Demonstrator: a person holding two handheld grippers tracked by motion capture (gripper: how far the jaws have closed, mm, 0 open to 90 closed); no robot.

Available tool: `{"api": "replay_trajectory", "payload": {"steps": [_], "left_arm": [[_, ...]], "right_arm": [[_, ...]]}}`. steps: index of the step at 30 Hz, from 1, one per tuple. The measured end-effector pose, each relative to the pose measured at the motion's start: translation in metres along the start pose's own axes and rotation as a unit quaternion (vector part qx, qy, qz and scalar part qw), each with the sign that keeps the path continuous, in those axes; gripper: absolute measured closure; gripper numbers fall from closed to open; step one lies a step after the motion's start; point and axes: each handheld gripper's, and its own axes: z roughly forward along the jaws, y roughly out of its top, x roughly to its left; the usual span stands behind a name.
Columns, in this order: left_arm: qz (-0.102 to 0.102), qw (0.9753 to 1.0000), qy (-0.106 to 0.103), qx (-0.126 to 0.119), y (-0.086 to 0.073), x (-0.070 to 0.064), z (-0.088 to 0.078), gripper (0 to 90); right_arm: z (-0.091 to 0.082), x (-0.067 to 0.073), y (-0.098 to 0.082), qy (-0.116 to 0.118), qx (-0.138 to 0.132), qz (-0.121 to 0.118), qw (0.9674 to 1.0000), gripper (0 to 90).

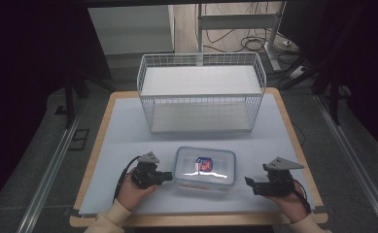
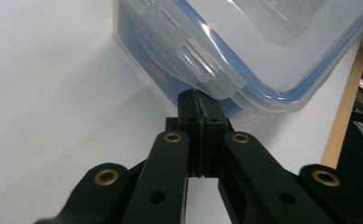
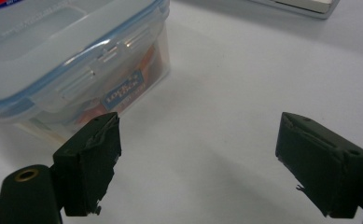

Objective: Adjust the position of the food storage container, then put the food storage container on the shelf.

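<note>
The left gripper (image 1: pixel 167 176), jaws pressed together, is nudging the clip-lid food container (image 1: pixel 205 168)'s left latch (image 2: pixel 210 70); it risks sliding toward the wide-open right gripper (image 1: pixel 248 181).

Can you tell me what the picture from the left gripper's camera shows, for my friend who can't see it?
The left gripper has its two black jaws pressed shut, with their tips right under the edge of a clear plastic box. The box has a blue-rimmed snap-on lid and sits on a white table cover.
</note>
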Motion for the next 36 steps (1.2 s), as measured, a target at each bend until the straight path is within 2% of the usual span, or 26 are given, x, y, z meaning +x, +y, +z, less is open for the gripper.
{"api": "replay_trajectory", "payload": {"steps": [7, 11, 12, 13, 15, 16, 17, 18, 19, 20, 21, 22, 23, 25, 30, 33, 34, 35, 36], "left_arm": [[0.005, 0.9999, -0.010, -0.005, -0.003, -0.008, 0.000, 90.0], [-0.004, 0.9997, -0.022, -0.004, -0.003, -0.004, -0.002, 90.0], [-0.012, 0.9999, -0.006, -0.009, -0.003, 0.001, -0.005, 89.9], [-0.012, 0.9999, -0.006, -0.009, -0.003, 0.001, -0.005, 89.4], [-0.035, 0.9987, 0.012, -0.036, -0.004, 0.008, -0.015, 86.9], [-0.045, 0.9977, 0.020, -0.045, -0.005, 0.010, -0.019, 84.0], [-0.045, 0.9977, 0.020, -0.045, -0.005, 0.010, -0.019, 78.8], [-0.061, 0.9958, 0.034, -0.059, -0.006, 0.012, -0.024, 71.9], [-0.061, 0.9958, 0.034, -0.059, -0.006, 0.012, -0.024, 65.1], [-0.073, 0.9942, 0.048, -0.063, -0.006, 0.013, -0.026, 55.1], [-0.073, 0.9942, 0.048, -0.063, -0.006, 0.013, -0.026, 49.0], [-0.084, 0.9936, 0.042, -0.063, -0.005, 0.015, -0.026, 49.0], [-0.100, 0.9922, 0.030, -0.068, -0.004, 0.016, -0.028, 36.0], [-0.105, 0.9917, 0.026, -0.070, -0.003, 0.016, -0.028, 31.2], [-0.109, 0.9917, 0.015, -0.067, 0.000, 0.015, -0.031, 27.4], [-0.112, 0.9916, 0.012, -0.064, 0.000, 0.016, -0.030, 25.5], [-0.116, 0.9912, 0.002, -0.063, 0.001, 0.015, -0.028, 25.5], [-0.116, 0.9912, 0.002, -0.063, 0.001, 0.015, -0.028, 25.4], [-0.130, 0.9893, -0.018, -0.064, 0.002, 0.015, -0.026, 25.4]], "right_arm": [[-0.001, -0.004, 0.001, 0.002, -0.009, 0.007, 0.9999, 14.3], [-0.003, -0.005, 0.000, 0.002, -0.015, 0.012, 0.9998, 14.3], [-0.006, -0.005, 0.000, 0.005, -0.023, 0.015, 0.9996, 14.2], [-0.006, -0.005, 0.000, 0.005, -0.023, 0.015, 0.9996, 14.2], [-0.010, -0.004, 0.002, 0.010, -0.042, 0.016, 0.9989, 14.2], [-0.011, -0.004, 0.002, 0.010, -0.052, 0.014, 0.9985, 14.2], [-0.011, -0.004, 0.002, 0.010, -0.052, 0.014, 0.9985, 14.2], [-0.011, -0.003, 0.002, 0.011, -0.058, 0.015, 0.9981, 14.2], [-0.011, -0.003, 0.002, 0.011, -0.058, 0.015, 0.9981, 14.2], [-0.012, -0.003, 0.001, 0.018, -0.061, 0.022, 0.9977, 14.3], [-0.012, -0.003, 0.001, 0.018, -0.061, 0.022, 0.9977, 14.3], [-0.012, -0.003, 0.001, 0.022, -0.062, 0.026, 0.9975, 14.3], [-0.013, -0.002, 0.001, 0.032, -0.062, 0.031, 0.9971, 14.7], [-0.013, -0.002, 0.002, 0.035, -0.062, 0.031, 0.9970, 14.9], [-0.013, -0.001, 0.002, 0.056, -0.055, 0.036, 0.9963, 16.0], [-0.012, -0.001, 0.003, 0.074, -0.051, 0.052, 0.9946, 16.0], [-0.011, -0.001, 0.004, 0.083, -0.050, 0.059, 0.9935, 15.9], [-0.011, -0.001, 0.004, 0.083, -0.050, 0.059, 0.9935, 15.9], [-0.010, -0.001, 0.004, 0.090, -0.048, 0.063, 0.9928, 15.8]]}}
